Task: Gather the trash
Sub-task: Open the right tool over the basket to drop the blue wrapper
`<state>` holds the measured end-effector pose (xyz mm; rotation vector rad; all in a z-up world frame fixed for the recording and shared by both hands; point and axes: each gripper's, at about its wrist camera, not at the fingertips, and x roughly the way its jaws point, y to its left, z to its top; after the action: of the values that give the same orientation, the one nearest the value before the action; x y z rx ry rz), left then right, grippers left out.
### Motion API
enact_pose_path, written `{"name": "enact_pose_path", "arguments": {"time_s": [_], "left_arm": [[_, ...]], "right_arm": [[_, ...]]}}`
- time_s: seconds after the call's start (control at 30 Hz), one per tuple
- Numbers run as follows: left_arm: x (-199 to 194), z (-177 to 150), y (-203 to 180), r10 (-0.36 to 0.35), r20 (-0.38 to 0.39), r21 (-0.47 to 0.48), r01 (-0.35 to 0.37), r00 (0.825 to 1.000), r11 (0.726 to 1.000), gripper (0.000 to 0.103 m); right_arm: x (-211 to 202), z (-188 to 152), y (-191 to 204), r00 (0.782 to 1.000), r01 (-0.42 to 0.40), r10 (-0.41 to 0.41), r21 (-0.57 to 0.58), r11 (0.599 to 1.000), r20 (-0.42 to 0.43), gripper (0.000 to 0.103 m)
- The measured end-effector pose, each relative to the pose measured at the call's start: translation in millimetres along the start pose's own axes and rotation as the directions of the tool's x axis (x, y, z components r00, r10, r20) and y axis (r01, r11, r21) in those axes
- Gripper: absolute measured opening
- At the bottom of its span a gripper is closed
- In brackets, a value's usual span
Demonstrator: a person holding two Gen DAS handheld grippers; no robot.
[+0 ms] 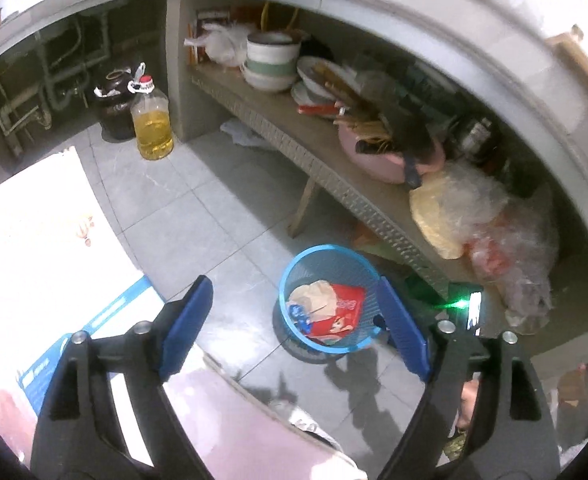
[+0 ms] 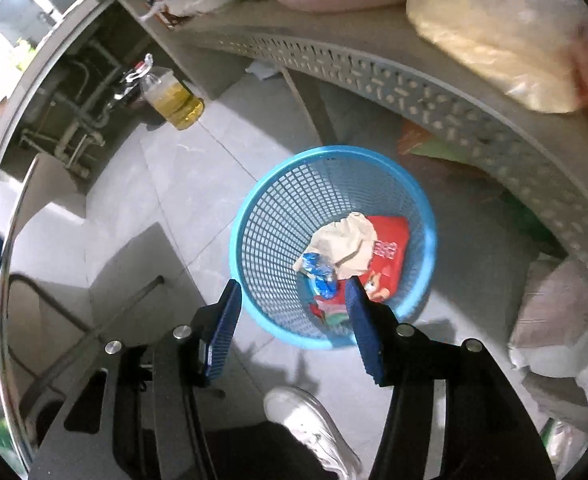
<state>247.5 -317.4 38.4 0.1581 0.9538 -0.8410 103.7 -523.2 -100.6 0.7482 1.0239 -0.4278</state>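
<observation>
A blue mesh wastebasket (image 1: 294, 268) (image 2: 278, 216) stands on the grey tiled floor beside a low shelf. Inside lie a red wrapper (image 1: 340, 312) (image 2: 390, 248), a crumpled beige paper (image 1: 314, 292) (image 2: 346, 244) and a blue foil wrapper (image 1: 298, 314) (image 2: 322, 276). My left gripper (image 1: 294, 300) is high above the floor, open wide, nothing between its blue pads. My right gripper (image 2: 294, 292) hovers over the basket's near rim, open and empty.
A perforated grey shelf (image 1: 334, 168) (image 2: 414, 80) carries bowls, a pink basin (image 1: 378, 156) and plastic bags. An oil bottle (image 1: 152, 120) (image 2: 174, 100) and a dark jar (image 1: 114, 100) stand under the counter. A white box (image 1: 34, 240) lies left. A person's white shoe (image 2: 314, 424) is near the basket.
</observation>
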Motion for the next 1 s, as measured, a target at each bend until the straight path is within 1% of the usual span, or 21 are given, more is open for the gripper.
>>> {"name": "enact_pose_path", "arguments": {"time_s": [0.07, 0.13, 0.2, 0.27, 0.33, 0.43, 0.47, 0.53, 0.6, 0.67, 0.73, 0.83, 0.9, 0.93, 1.0], "left_arm": [[-18.6, -9.8, 1.3, -0.012, 0.039, -0.004, 0.012, 0.999, 1.000, 0.083], [-32.8, -19.5, 1.1, -0.010, 0.056, 0.003, 0.010, 0.998, 1.000, 0.083], [-49.5, -30.6, 2.1, -0.007, 0.079, 0.012, 0.006, 0.997, 1.000, 0.084], [-65.1, -41.1, 4.1, -0.006, 0.092, 0.007, 0.006, 0.996, 1.000, 0.086], [-79.7, -51.3, 6.6, -0.006, 0.102, -0.010, 0.007, 0.995, 1.000, 0.089], [-104.8, -69.0, 11.9, 0.002, 0.131, -0.050, 0.005, 0.991, 0.999, 0.091], [-111.4, -73.8, 13.9, 0.006, 0.138, -0.059, 0.002, 0.990, 0.998, 0.091], [-124.7, -84.6, 19.4, 0.015, 0.159, -0.076, -0.003, 0.987, 0.997, 0.093], [-138.4, -97.1, 26.0, 0.017, 0.170, -0.097, 0.000, 0.985, 0.995, 0.093], [-153.5, -109.2, 35.7, 0.023, 0.187, -0.122, 0.000, 0.982, 0.993, 0.093], [-167.9, -120.0, 44.6, 0.041, 0.217, -0.152, -0.008, 0.975, 0.988, 0.093], [-190.6, -138.5, 59.2, 0.073, 0.261, -0.193, -0.022, 0.962, 0.981, 0.093], [-208.0, -153.8, 69.2, 0.095, 0.291, -0.212, -0.032, 0.952, 0.977, 0.093], [-215.1, -160.8, 73.0, 0.111, 0.301, -0.221, -0.043, 0.947, 0.974, 0.093], [-232.0, -178.0, 81.8, 0.159, 0.312, -0.240, -0.085, 0.937, 0.967, 0.093]], "right_arm": [[-17.7, -5.3, 8.8, 1.000, 0.018, -0.017, -0.040, 0.999, 0.020, 0.062], [-35.1, -10.2, 18.1, 0.999, 0.035, -0.031, -0.075, 0.997, 0.043, 0.067], [-57.6, -15.2, 30.2, 0.996, 0.048, -0.039, -0.111, 0.993, 0.084, 0.073], [-78.8, -19.1, 43.1, 0.990, 0.068, -0.049, -0.141, 0.988, 0.132, 0.080], [-103.8, -22.7, 59.3, 0.979, 0.094, -0.057, -0.183, 0.979, 0.198, 0.088], [-133.5, -26.4, 79.1, 0.956, 0.136, -0.065, -0.235, 0.963, 0.286, 0.097], [-144.7, -29.0, 89.4, 0.944, 0.161, -0.073, -0.257, 0.953, 0.321, 0.097], [-160.6, -33.1, 106.5, 0.928, 0.204, -0.087, -0.298, 0.932, 0.363, 0.097], [-172.4, -36.5, 118.2, 0.917, 0.216, -0.080, -0.318, 0.923, 0.390, 0.097], [-184.6, -40.6, 129.8, 0.908, 0.218, -0.067, -0.329, 0.919, 0.414, 0.097], [-194.9, -44.9, 141.3, 0.898, 0.214, -0.046, -0.343, 0.915, 0.437, 0.097], [-212.4, -51.8, 157.7, 0.870, 0.213, -0.008, -0.360, 0.908, 0.494, 0.097], [-223.4, -55.7, 167.2, 0.844, 0.209, 0.025, -0.371, 0.905, 0.536, 0.097], [-226.5, -57.1, 170.5, 0.836, 0.204, 0.038, -0.374, 0.905, 0.548, 0.097], [-233.4, -60.5, 178.0, 0.821, 0.163, 0.098, -0.394, 0.905, 0.563, 0.097]]}}
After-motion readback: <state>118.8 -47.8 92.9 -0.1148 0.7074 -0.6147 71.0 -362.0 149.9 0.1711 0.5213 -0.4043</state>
